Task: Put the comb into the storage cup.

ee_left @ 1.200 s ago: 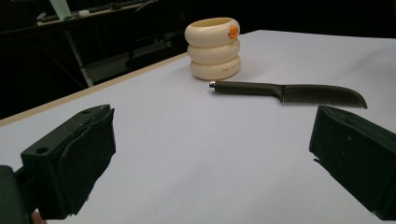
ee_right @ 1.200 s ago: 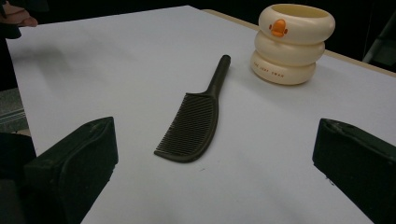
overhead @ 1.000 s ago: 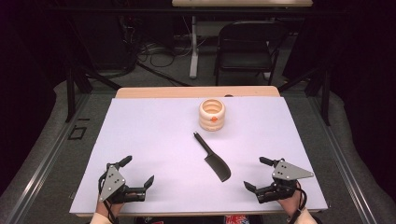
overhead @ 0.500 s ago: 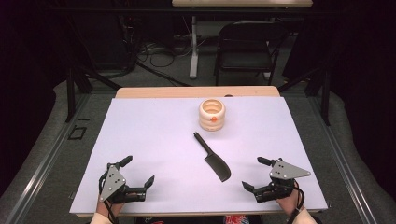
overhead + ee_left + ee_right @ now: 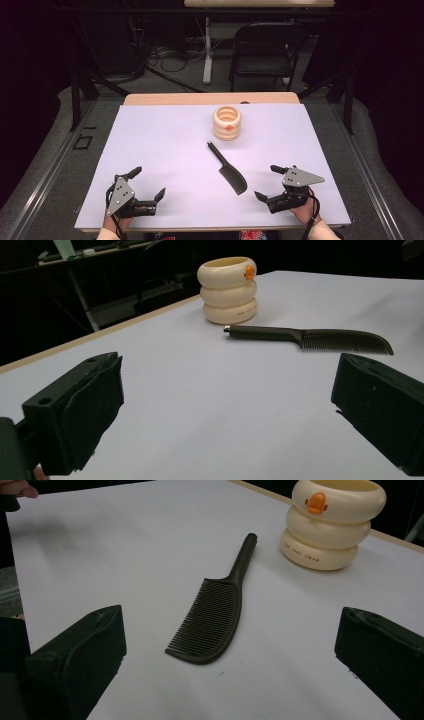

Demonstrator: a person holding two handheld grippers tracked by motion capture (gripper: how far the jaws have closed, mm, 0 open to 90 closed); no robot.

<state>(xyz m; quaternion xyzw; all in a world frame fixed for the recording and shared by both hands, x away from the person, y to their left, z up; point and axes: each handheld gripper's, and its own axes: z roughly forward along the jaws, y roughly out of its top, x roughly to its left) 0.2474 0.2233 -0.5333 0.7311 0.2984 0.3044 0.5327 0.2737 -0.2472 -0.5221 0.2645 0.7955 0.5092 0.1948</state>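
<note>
Near the table's front edge, the left gripper [image 5: 146, 186] and right gripper [image 5: 270, 182] rest with jaws spread, holding nothing. Between them, farther in, lies the black comb [image 5: 228, 168]. Beyond its handle stands the cream ringed cup [image 5: 227, 123], its inside hidden.

Dark comb [image 5: 228, 169] flat mid-table, handle toward cream cup [image 5: 227, 122]

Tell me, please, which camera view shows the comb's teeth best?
The right gripper view: the comb lies close, every tooth distinct. The left gripper view shows it side-on and farther off; the high view shows a small dark shape.
</note>
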